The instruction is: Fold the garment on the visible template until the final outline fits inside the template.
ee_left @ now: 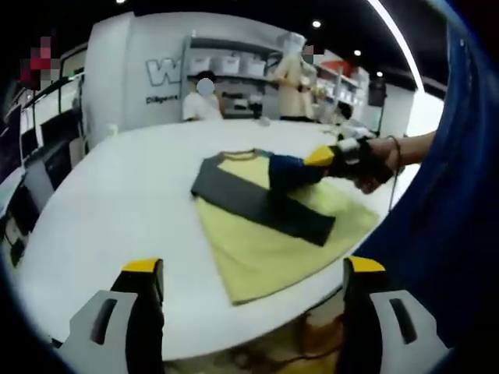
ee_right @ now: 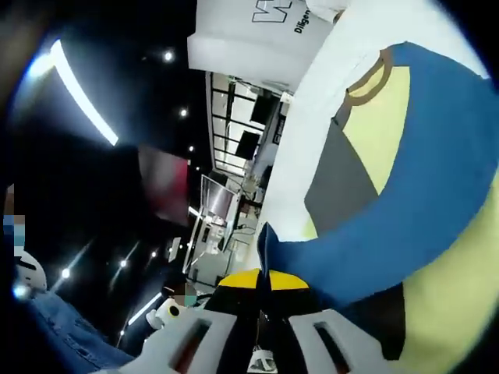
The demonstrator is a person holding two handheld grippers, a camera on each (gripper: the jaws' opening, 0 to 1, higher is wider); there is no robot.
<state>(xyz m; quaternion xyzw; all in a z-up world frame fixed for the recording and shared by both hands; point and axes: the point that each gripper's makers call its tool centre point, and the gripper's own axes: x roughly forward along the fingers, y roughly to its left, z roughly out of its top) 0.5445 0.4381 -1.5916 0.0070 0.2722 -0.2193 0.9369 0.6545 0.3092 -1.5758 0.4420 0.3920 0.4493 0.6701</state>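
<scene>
A yellow shirt lies flat on the white table, its dark grey sleeve folded across the body. Its blue sleeve is lifted off the cloth on the right side, pinched by my right gripper, which a hand holds. In the right gripper view, the yellow-tipped right gripper is shut on the end of the blue sleeve; the yellow body and grey sleeve lie beyond it. My left gripper hangs open above the table's near edge, short of the shirt's hem.
The table's near edge curves just past my left jaws, with floor below. A person's blue clothing fills the right side. Shelves and people stand beyond the far side. Bare tabletop spreads left of the shirt.
</scene>
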